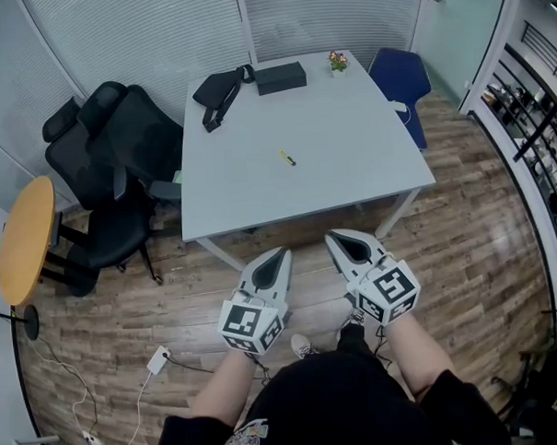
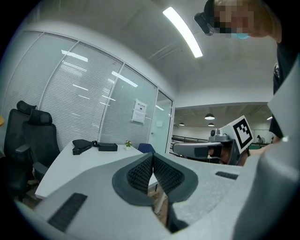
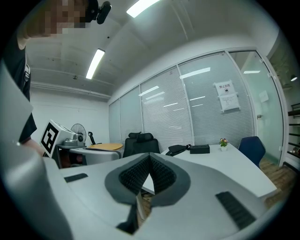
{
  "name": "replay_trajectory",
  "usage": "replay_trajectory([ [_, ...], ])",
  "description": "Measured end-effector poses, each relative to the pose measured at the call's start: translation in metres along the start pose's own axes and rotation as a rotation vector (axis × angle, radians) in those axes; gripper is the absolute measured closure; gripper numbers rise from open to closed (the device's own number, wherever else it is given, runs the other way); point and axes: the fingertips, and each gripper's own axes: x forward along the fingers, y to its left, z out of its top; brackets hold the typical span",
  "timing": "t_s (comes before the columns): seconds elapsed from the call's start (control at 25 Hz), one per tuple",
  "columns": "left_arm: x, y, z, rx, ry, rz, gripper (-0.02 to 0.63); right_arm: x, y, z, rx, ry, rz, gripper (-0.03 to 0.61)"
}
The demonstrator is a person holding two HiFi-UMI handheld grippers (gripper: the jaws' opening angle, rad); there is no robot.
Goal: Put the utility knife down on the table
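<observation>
**So the utility knife (image 1: 287,158) is down on the counter (image 1: 367,139)**

It's yellow and lies flat near the middle of the grey top, on its own. My left hand-held gripper (image 1: 280,254) and right hand-held gripper (image 1: 334,236) hang side by side over the wood floor (image 1: 464,246), just short of the counter's near edge and well apart from the knife. Both have their jaws pressed together on nothing. A black bag (image 1: 219,92), black box (image 1: 280,77) and little plant (image 1: 337,61) sit along the far edge.

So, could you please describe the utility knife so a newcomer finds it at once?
Find the white table. The utility knife lies alone near its middle. Unlike the black bag, box and plant at the far edge, it is slim and yellow.
</observation>
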Motion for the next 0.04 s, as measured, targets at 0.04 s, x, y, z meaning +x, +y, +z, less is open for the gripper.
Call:
replay_trajectory([
  [0.04,0.0002,0.0001,-0.0001,0.001,0.000,-0.001,0.609,0.0001,-0.0002,-0.0002,0.000,0.000,-0.001,0.575],
])
